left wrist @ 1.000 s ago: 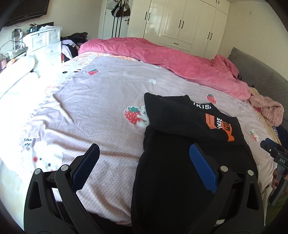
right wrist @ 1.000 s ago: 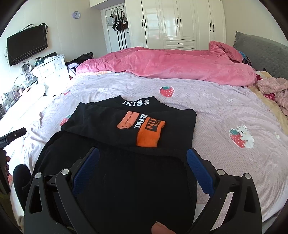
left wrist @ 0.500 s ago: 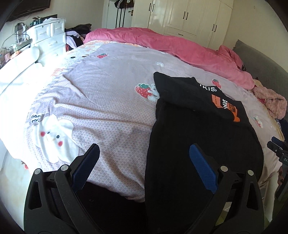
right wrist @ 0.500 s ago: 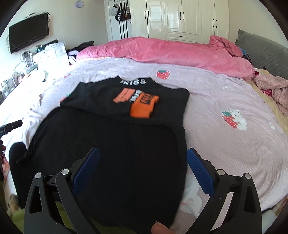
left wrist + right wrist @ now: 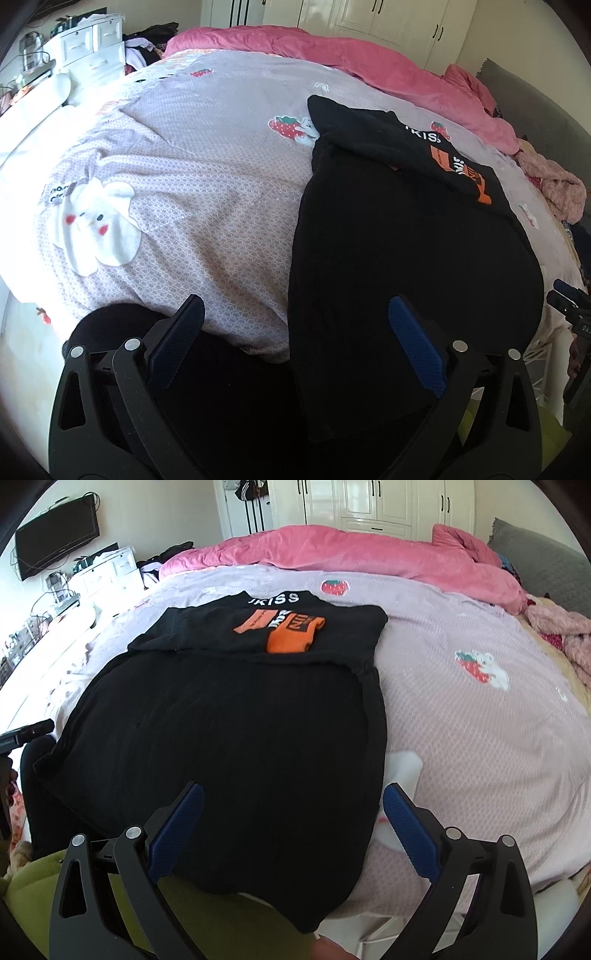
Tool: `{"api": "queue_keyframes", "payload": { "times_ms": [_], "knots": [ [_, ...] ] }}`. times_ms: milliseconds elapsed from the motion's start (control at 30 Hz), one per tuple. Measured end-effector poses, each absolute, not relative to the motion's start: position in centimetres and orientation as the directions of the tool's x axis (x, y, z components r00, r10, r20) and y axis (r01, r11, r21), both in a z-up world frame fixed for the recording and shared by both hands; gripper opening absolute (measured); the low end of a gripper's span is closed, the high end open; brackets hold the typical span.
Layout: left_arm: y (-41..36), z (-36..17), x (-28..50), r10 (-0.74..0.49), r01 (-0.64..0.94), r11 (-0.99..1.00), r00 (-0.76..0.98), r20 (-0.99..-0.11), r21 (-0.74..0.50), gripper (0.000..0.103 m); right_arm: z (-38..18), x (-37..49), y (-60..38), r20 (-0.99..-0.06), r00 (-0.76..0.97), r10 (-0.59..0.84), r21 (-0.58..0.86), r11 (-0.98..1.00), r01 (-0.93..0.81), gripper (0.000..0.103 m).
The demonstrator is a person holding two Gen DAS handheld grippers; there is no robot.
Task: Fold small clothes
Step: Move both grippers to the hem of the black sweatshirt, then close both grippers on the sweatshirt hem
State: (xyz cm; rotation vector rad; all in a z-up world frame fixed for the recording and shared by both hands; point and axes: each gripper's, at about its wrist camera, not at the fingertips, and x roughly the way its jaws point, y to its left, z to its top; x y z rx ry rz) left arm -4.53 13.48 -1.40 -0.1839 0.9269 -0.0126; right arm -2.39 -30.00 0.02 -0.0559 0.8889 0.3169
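A black top point(image 5: 229, 731) with an orange patch and white "KISS" lettering lies flat on the bed, its upper part folded over; its lower hem hangs past the bed's near edge. The same top point(image 5: 399, 236) fills the right half of the left wrist view. My left gripper point(image 5: 295, 328) is open, held over the bed edge by the garment's left side, nothing between its blue pads. My right gripper point(image 5: 291, 812) is open too, over the hem's right part, empty. The other gripper's tip point(image 5: 27, 731) shows at the left edge of the right wrist view.
The lilac strawberry-print bedspread point(image 5: 192, 155) covers the bed. A pink duvet point(image 5: 351, 554) is bunched along the far side, with pink clothes point(image 5: 561, 631) at the right. White drawers point(image 5: 92, 48) and a wall TV point(image 5: 55, 535) stand left. Something green point(image 5: 33, 882) lies below the bed edge.
Both grippers have pulled back toward the near bed edge and tilted down, staying open. The black top appears farther ahead and its hem now shows hanging over the edge.
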Motion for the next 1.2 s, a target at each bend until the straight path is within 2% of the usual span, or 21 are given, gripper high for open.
{"api": "queue_keyframes", "payload": {
  "times_ms": [367, 567, 700, 767, 800, 833, 867, 933, 1033, 1100, 1133, 1167, 1200],
  "knots": [
    [12.4, -3.1, -5.0, -0.151, -0.03, 0.979, 0.549, -0.822, -0.2, 0.094, -1.2, -4.2, -30.5, -0.805, 0.551, 0.22, 0.065, 0.956, -0.287, 0.097],
    [12.4, -3.2, -5.0, -0.14, -0.035, 0.981, 0.552, -0.822, -0.191, 0.092, -2.5, -5.4, -30.9, -0.836, 0.506, 0.212, 0.077, 0.959, -0.273, 0.097],
    [12.5, -3.2, -5.1, -0.135, -0.035, 0.982, 0.559, -0.818, -0.186, 0.078, -3.8, -6.1, -31.5, -0.867, 0.447, 0.219, 0.113, 0.961, -0.251, 0.096],
    [12.4, -3.0, -5.1, -0.161, -0.018, 0.978, 0.566, -0.808, -0.208, 0.061, -4.6, -6.5, -31.9, -0.878, 0.425, 0.221, 0.131, 0.964, -0.23, 0.095],
    [12.3, -3.0, -5.1, -0.176, -0.011, 0.975, 0.567, -0.805, -0.221, 0.048, -4.9, -6.6, -32.1, -0.881, 0.415, 0.226, 0.144, 0.965, -0.219, 0.083],
    [12.2, -3.1, -5.1, -0.196, -0.001, 0.971, 0.565, -0.802, -0.238, 0.043, -5.3, -6.6, -32.2, -0.885, 0.404, 0.233, 0.158, 0.965, -0.211, 0.075],
    [12.0, -3.3, -5.0, -0.203, 0.007, 0.971, 0.558, -0.805, -0.24, 0.042, -5.8, -6.6, -32.3, -0.89, 0.385, 0.246, 0.179, 0.963, -0.202, 0.064],
    [11.7, -3.6, -4.9, -0.19, 0.011, 0.975, 0.549, -0.814, -0.22, 0.041, -6.4, -6.5, -32.4, -0.893, 0.366, 0.262, 0.204, 0.96, -0.191, 0.057],
    [11.5, -3.8, -4.6, -0.184, 0.006, 0.977, 0.542, -0.82, -0.215, 0.041, -7.0, -6.6, -32.3, -0.891, 0.374, 0.258, 0.202, 0.962, -0.181, 0.039],
    [11.3, -3.9, -4.5, -0.177, 0.006, 0.978, 0.542, -0.822, -0.207, 0.041, -7.0, -6.6, -32.3, -0.889, 0.383, 0.252, 0.195, 0.964, -0.181, 0.017],
    [11.2, -3.9, -4.4, -0.178, 0.008, 0.978, 0.543, -0.821, -0.206, 0.039, -6.9, -6.6, -32.4, -0.888, 0.386, 0.25, 0.192, 0.964, -0.182, 0.014],
    [11.2, -4.0, -4.4, -0.18, 0.011, 0.978, 0.547, -0.818, -0.208, 0.034, -6.8, -6.7, -32.6, -0.886, 0.388, 0.254, 0.196, 0.963, -0.184, 0.009],
    [11.2, -4.2, -4.3, -0.187, 0.009, 0.976, 0.545, -0.817, -0.218, 0.013, -6.7, -6.5, -32.9, -0.883, 0.389, 0.261, 0.204, 0.962, -0.183, 0.008]
  ]
}}
